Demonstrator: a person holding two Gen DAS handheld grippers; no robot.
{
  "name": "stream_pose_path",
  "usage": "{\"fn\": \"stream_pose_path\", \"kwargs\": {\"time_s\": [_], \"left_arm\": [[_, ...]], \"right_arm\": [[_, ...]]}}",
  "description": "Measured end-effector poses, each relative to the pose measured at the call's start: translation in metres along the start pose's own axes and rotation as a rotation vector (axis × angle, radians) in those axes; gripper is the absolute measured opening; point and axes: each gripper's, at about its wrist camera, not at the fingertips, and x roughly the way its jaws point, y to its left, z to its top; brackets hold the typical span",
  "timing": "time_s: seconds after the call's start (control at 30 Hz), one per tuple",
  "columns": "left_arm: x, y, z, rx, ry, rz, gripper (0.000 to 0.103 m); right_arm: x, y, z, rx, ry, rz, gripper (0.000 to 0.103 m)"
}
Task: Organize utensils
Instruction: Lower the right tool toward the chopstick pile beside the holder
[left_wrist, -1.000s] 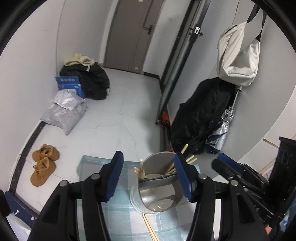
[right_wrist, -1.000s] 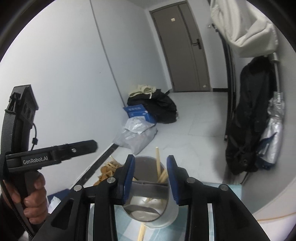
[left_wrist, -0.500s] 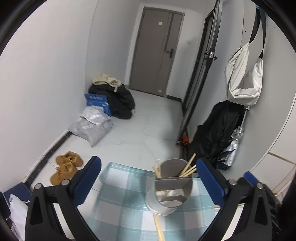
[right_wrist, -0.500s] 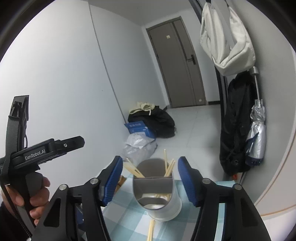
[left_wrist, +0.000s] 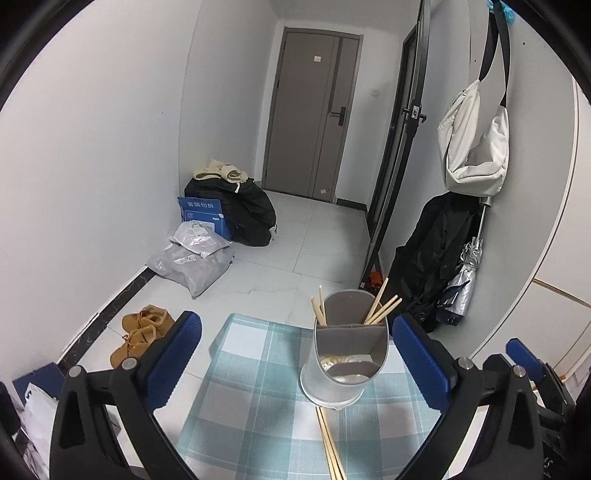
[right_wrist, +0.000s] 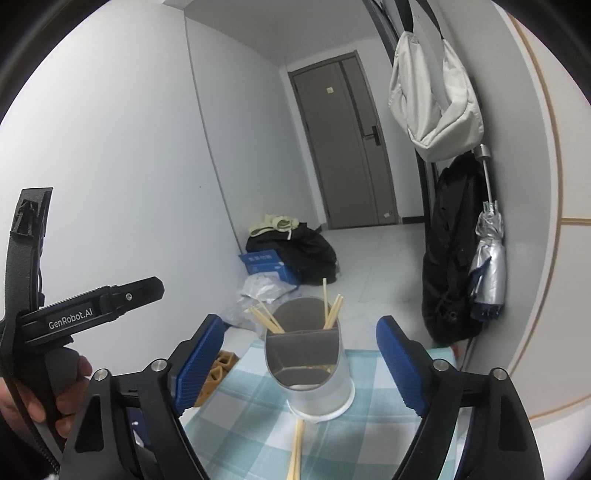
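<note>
While the left gripper (left_wrist: 295, 363) stands wide with nothing held and the right gripper (right_wrist: 301, 363) is opening, its jaws clear of the holder (right_wrist: 308, 360) between them, that grey divided cup stands upright on the checked cloth (left_wrist: 255, 398). Some chopsticks (left_wrist: 380, 308) lean inside; a loose pair (left_wrist: 330, 443) lies flat before its base. They look light, stiff, smooth and likely to roll, so I'd pinch them mid-length. The holder seems thin plastic and easy to tip

Even, dim light; fisheye-warped edges
</note>
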Motion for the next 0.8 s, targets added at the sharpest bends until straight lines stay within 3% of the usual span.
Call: {"fn": "stream_pose_path", "kwargs": {"time_s": [0.2, 0.5, 0.6, 0.8], "left_arm": [[0.000, 0.003, -0.023, 0.005, -0.015, 0.040, 0.102], [0.017, 0.022, -0.046, -0.031, 0.011, 0.043, 0.102], [0.028, 0.027, -0.053, -0.045, 0.031, 0.043, 0.102], [0.053, 0.034, -0.064, -0.075, 0.067, 0.071, 0.102]], "right_arm": [[-0.002, 0.005, -0.020, -0.014, 0.032, -0.005, 0.098], [0.009, 0.000, -0.056, 0.037, 0.087, 0.026, 0.098], [0.016, 0.001, -0.067, 0.011, 0.094, -0.027, 0.098], [0.043, -0.002, -0.087, -0.061, 0.191, -0.090, 0.098]]}}
